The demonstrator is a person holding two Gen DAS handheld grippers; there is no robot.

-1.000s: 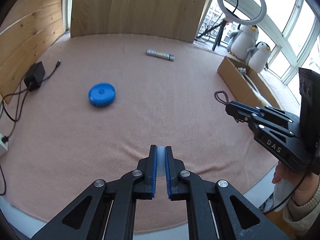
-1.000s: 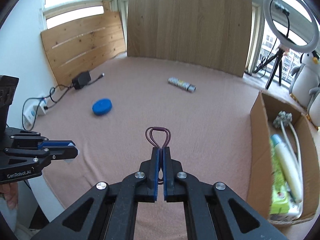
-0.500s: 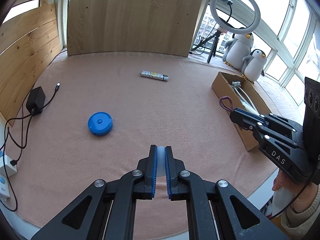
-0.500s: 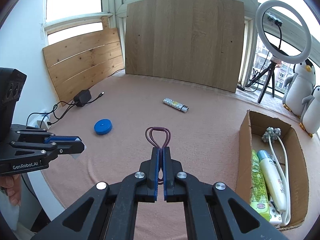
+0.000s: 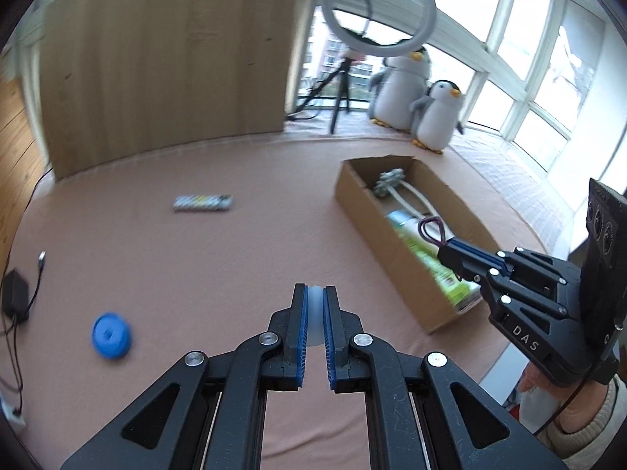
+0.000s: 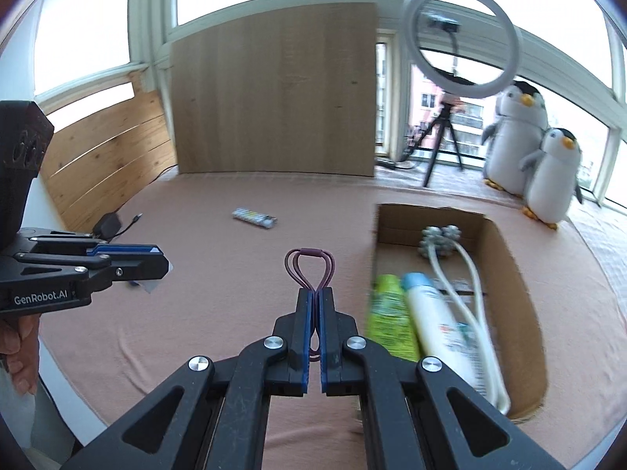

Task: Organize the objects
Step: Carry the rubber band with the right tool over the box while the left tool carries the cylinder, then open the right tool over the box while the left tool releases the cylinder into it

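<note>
**Q:** Left wrist view: report status.

**A:** My left claw (image 5: 315, 305) is clenched on a small pale translucent piece (image 5: 316, 315); I cannot tell what it is. It hangs above the pink mat (image 5: 219, 258). On the mat lie a blue disc (image 5: 111, 336) and a patterned tube (image 5: 202, 203), well apart. The cardboard box (image 5: 395, 274) sits to the right. My right claw (image 5: 450, 252) is seen above the box's near half, with a purple loop of band (image 5: 432, 229) sticking out of its tip.

**Q:** Right wrist view?

**A:** My right claw (image 6: 314, 305) is clamped shut on the purple band (image 6: 309, 266). The loop stands free ahead of the fingertips. From here the box (image 6: 509, 274) lies just to the right, already holding a green tube (image 6: 388, 313), a white bottle (image 6: 439, 321) and a white massager (image 6: 443, 241). My left claw (image 6: 154, 264) is at the left edge, the pale piece showing under its tip.

**Q:** Hazards from this point?

**A:**
1. The two views disagree on whether the band is over the box. Releasing on a wrong estimate would probably drop it on the mat.
2. The band is light and elastic. It may cling to the ribbed pads or spring out sideways on release.
3. The frames show blur. Releasing during fast travel could fling the band past the box wall.
4. Both claws are loaded. Unloading both together risks collision over the box.
</note>
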